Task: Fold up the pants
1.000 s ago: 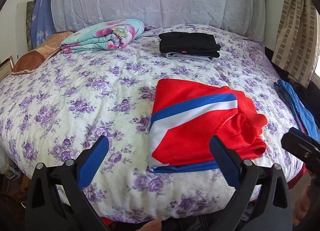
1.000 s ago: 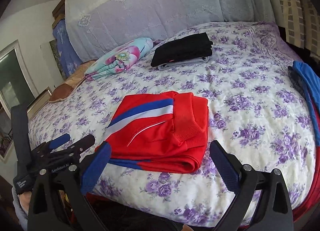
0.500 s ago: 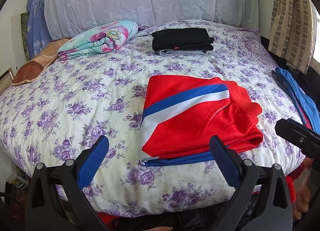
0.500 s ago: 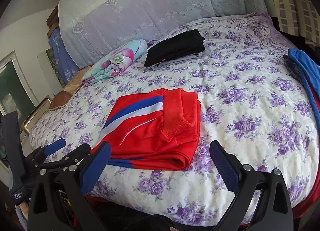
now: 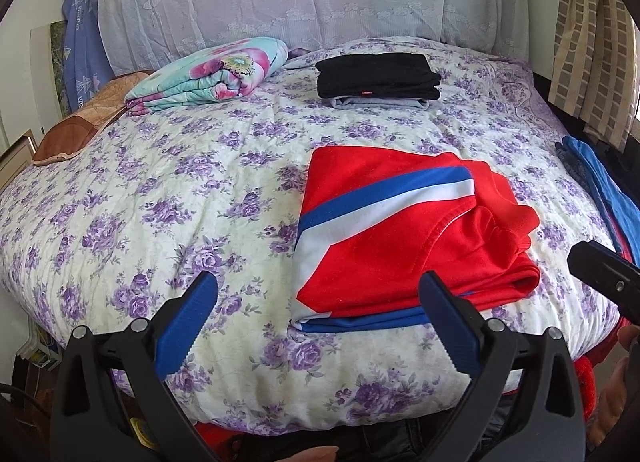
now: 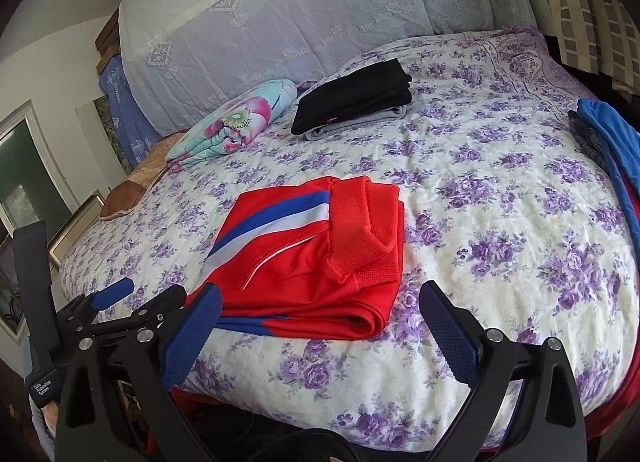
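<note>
The red pants (image 5: 404, 230) lie folded on the bed (image 5: 160, 190), near its front edge. They have a blue and a white stripe. The folded edge faces the front.

The left gripper (image 5: 318, 326) hangs in front of the bed. Its blue fingers (image 5: 186, 322) are spread wide and hold nothing. They do not touch the pants.

The right gripper (image 6: 316, 328) hangs just in front of the pants too. Its fingers (image 6: 450, 332) are spread wide and hold nothing.

Far back on the bed sits a black pile (image 5: 376, 70) on top of something grey. Beside it lies a flowery blanket (image 5: 212, 76), rolled up. A blue cloth (image 6: 612, 130) hangs at the right side of the bed.
</note>
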